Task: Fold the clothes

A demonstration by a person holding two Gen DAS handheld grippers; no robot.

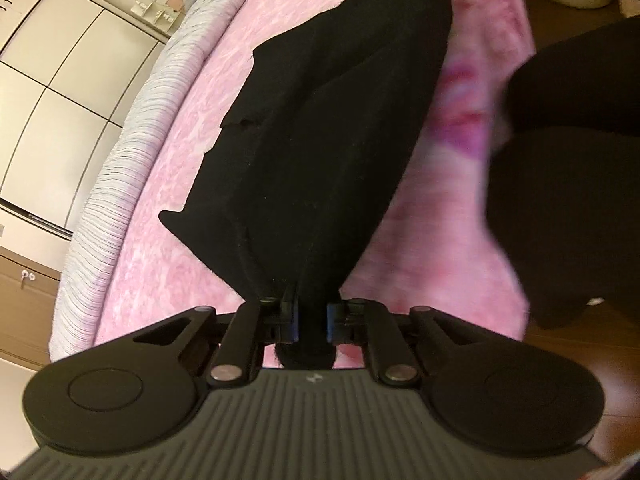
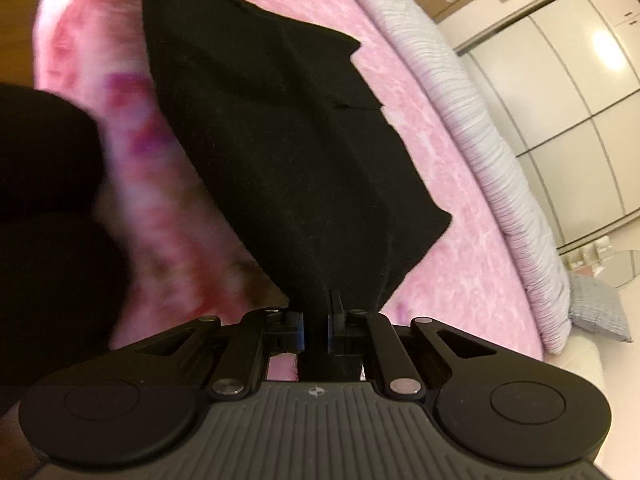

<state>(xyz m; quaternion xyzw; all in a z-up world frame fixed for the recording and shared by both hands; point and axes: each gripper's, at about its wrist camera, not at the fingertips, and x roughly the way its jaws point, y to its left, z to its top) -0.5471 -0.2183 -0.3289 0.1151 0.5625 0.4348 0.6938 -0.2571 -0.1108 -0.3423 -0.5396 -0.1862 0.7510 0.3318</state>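
A black garment [image 1: 320, 140] stretches away from me over a pink fuzzy bed cover [image 1: 168, 184]. My left gripper [image 1: 313, 316] is shut on one near edge of the garment, with cloth bunched between the jaws. In the right wrist view the same black garment [image 2: 288, 140] runs up across the pink cover [image 2: 460, 216], and my right gripper [image 2: 316, 330] is shut on its other near edge. The garment hangs taut and lifted between both grippers, and its far part rests on the bed.
A grey ribbed blanket [image 1: 120, 160] lines the bed's far edge and also shows in the right wrist view [image 2: 492, 148]. White wardrobe doors [image 2: 572, 92] stand beyond. A person's dark-clad legs [image 1: 568, 184] stand beside the bed. Brown wooden floor [image 1: 580, 344] lies beside the bed.
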